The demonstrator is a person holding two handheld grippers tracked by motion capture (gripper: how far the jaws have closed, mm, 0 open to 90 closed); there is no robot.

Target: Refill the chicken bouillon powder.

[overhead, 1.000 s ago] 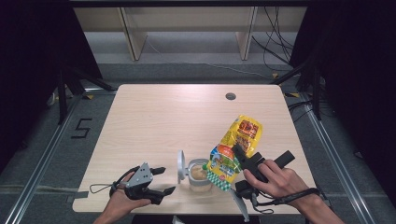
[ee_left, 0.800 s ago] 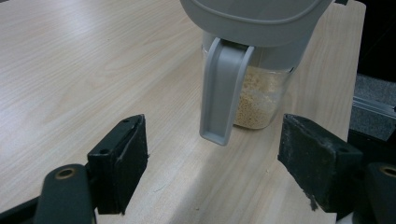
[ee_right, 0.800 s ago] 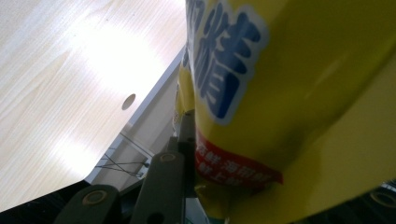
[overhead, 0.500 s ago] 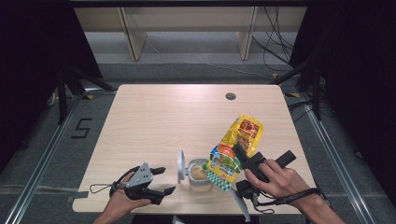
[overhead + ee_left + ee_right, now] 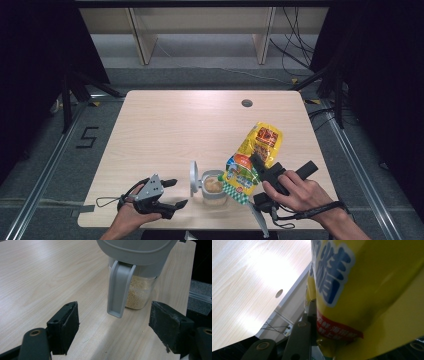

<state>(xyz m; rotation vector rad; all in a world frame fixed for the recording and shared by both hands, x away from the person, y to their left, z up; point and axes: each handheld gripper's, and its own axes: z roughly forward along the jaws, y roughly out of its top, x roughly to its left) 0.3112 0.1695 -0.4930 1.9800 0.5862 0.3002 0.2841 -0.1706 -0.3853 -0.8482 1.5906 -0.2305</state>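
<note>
Inspection taken from the person's side of the counter point(image 5: 165, 120), with the grey-lidded canister point(image 5: 214, 187) as landmark and reading from left to right.

Left of the canister: the left hand-held gripper point(image 5: 170, 194) lies low over the counter, near the front edge. Its jaws stand wide apart with nothing between them. In the left gripper view the canister's grey handle point(image 5: 119, 290) hangs directly ahead, in line with the gap between the two black pads point(image 5: 64, 327), but apart from them. No contact.

At the landmark: the canister stands upright near the front edge of the counter, lid point(image 5: 193, 176) swung up on its left side, mouth open. Pale granules point(image 5: 138, 291) fill roughly its lower part.

Right of the canister: the yellow packet point(image 5: 255, 157) is held off the counter, tilted, long axis running from upper right down to lower left. Its lower end sits just over the canister's open mouth. The right hand-held gripper point(image 5: 260, 167) is clamped across the packet's middle, jaws partly closed on it, with the person's right hand point(image 5: 295, 192) behind and to the right.

Judgement: pouring is in hand. The governing relation is the packet's lower end over the canister mouth. The right hand-held gripper is the working one. The left is the nearer to the handle, should the canister need steadying. Risk of spill if the packet drifts right of the rim.
</note>
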